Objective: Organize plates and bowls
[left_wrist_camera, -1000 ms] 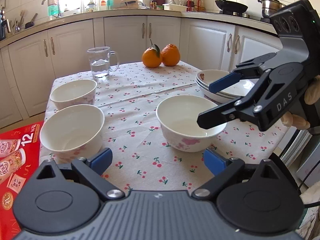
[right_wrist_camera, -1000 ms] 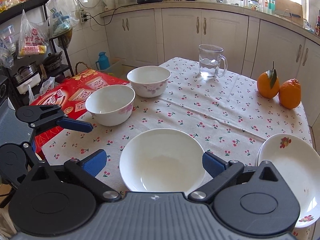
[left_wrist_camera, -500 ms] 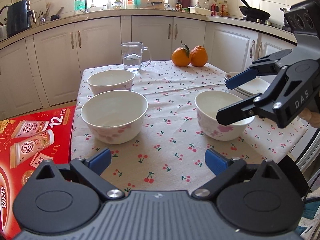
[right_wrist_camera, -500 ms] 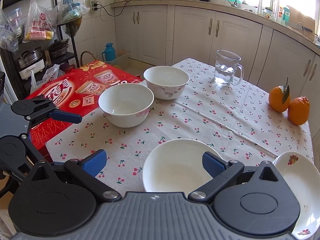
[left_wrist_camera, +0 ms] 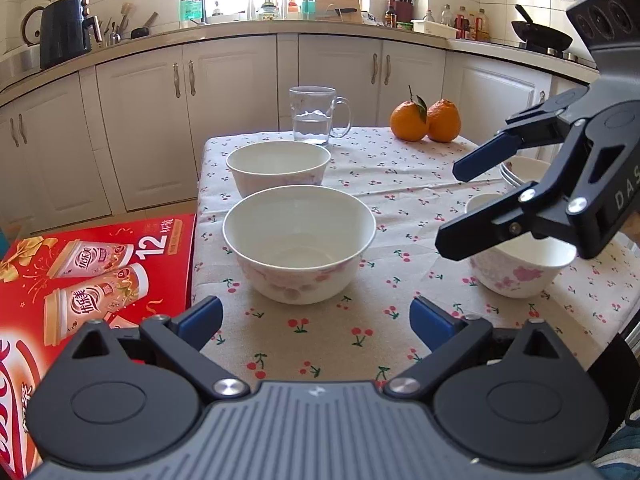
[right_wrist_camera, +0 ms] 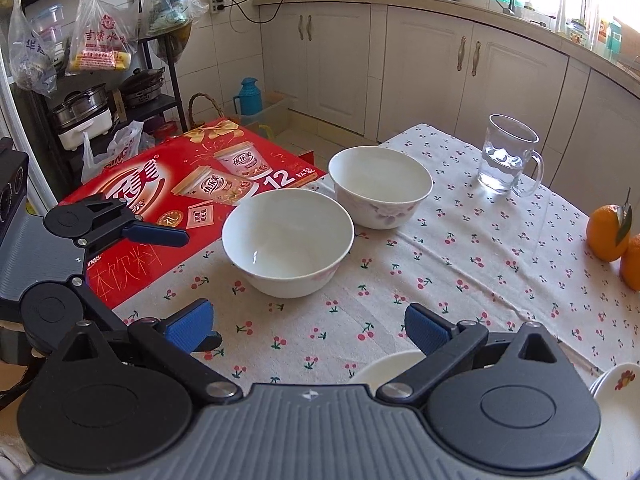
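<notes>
The surface, under its cherry-print cloth, carries three bowls apart from one another, so I'd judge the step is gathering them into one nest. The near bowl sits just ahead of the left claw, which has just been opening and stands spread wide with nothing between its blue pads. I'd come in lower, bracket the near wall at the rim, then close gently; glazed china slips. The far bowl stands just behind it, the third bowl off to the right under the right claw, likewise spread and empty. Stacked plates wait at the edge.
</notes>
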A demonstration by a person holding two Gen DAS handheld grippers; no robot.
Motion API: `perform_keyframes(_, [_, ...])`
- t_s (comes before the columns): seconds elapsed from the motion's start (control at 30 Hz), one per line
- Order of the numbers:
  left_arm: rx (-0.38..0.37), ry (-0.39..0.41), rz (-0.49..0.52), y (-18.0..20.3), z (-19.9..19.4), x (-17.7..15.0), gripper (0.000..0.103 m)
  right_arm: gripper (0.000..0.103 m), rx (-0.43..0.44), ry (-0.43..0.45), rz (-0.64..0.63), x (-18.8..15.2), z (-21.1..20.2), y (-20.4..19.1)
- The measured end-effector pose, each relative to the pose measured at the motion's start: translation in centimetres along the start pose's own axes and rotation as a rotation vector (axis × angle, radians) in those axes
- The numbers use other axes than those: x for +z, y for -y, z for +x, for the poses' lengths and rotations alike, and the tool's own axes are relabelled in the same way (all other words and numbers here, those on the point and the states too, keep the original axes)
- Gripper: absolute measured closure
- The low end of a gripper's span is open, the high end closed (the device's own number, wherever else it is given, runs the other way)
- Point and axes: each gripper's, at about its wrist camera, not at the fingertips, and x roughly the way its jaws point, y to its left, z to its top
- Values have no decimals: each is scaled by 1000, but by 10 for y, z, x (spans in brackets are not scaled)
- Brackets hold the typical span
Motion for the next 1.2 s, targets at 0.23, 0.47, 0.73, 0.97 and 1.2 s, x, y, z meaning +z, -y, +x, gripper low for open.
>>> perform_keyframes(0.23, [16, 2, -4, -7, 19, 5, 4, 0, 31, -33, -19, 22, 27, 7])
perform_keyframes(0.47, [2, -4, -18, -10, 32, 10, 5, 0, 66, -57, -36, 43, 52, 12])
perform_keyframes(0.73, [8, -1, -18, -11, 39, 12, 9, 7, 117, -93, -42, 62, 81, 18])
perform_keyframes(0.97, [6, 3, -15, -10, 42, 14, 16, 16, 137, -123, -41, 67, 100, 23])
perform_keyframes(1.2, [-3, 4, -1, -9, 42, 16, 19, 23, 160, -138, -17, 70, 110, 32])
